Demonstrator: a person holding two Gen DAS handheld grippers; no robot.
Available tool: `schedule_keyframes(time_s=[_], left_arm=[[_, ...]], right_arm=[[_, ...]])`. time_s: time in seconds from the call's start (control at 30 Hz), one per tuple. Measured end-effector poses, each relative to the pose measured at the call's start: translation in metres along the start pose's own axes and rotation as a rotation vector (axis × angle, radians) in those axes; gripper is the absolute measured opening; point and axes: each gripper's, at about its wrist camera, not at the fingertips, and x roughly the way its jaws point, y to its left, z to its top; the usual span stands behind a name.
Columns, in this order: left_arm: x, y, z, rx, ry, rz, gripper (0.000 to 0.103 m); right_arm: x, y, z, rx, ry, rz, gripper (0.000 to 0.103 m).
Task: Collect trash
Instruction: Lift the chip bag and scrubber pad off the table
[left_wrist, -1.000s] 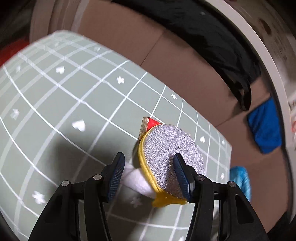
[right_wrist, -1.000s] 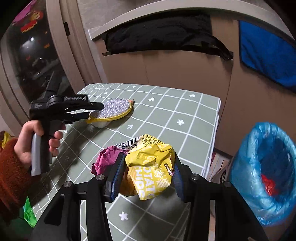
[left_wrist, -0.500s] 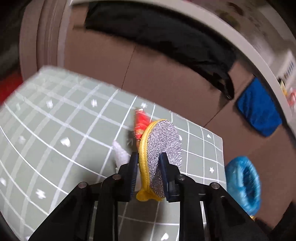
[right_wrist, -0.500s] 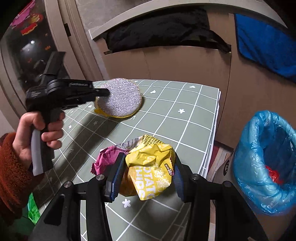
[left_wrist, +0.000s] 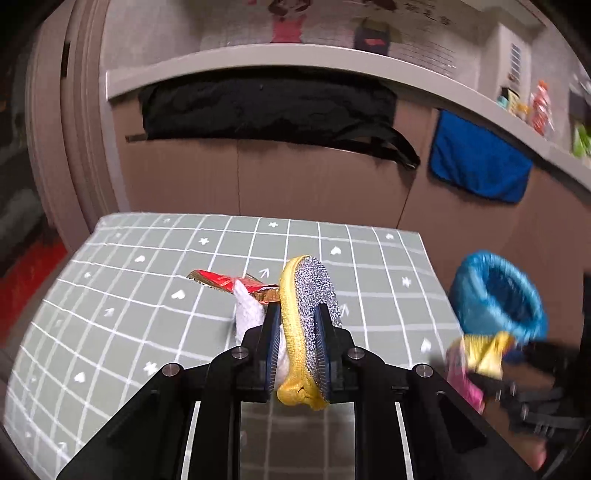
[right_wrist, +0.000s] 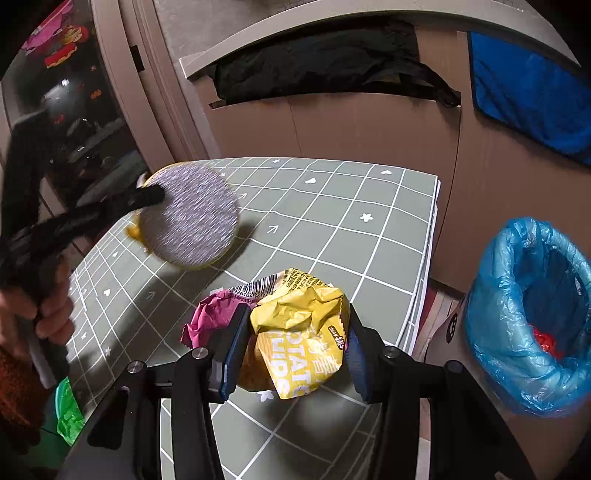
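Left grip: the left gripper (left_wrist: 297, 341), jaws just closed, pinches the scouring pad (left_wrist: 308, 314) edge-on, clear of the table (left_wrist: 110, 295).
Right grip: the right gripper (right_wrist: 291, 347) clamps a crumpled chip bag (right_wrist: 301, 332), ready for dropping.
Destination: the blue-lined bin (right_wrist: 532, 314) stands beside the table.

The white wad (left_wrist: 249, 314) sits half hidden behind the left gripper's near finger; the right gripper (left_wrist: 476, 365) shows only as a blur.
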Motion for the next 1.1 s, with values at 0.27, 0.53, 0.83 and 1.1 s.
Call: schedule_keyframes(time_s=[0.27,0.53,0.83,1.1], left_arm=[[-0.026,0.006,-0.041,-0.006,0.030,-0.088,0.021],[-0.022,0.009,-0.056,-0.086,0.093,-0.228,0.033],[-0.033,0.003,-0.049,-0.096,0.090,-0.260,0.037],[-0.043,-0.004,-0.049,-0.027,0.126,-0.211,0.035]], right_arm=[[0.001,-0.002,-0.004,0.009,0.009,-0.007,0.046],[0.008,0.000,-0.012,0.013,0.040,0.002,0.046],[0.007,-0.001,-0.015,0.013,0.045,-0.001,0.047],[0.010,0.000,-0.017,0.017,0.052,0.016,0.047]])
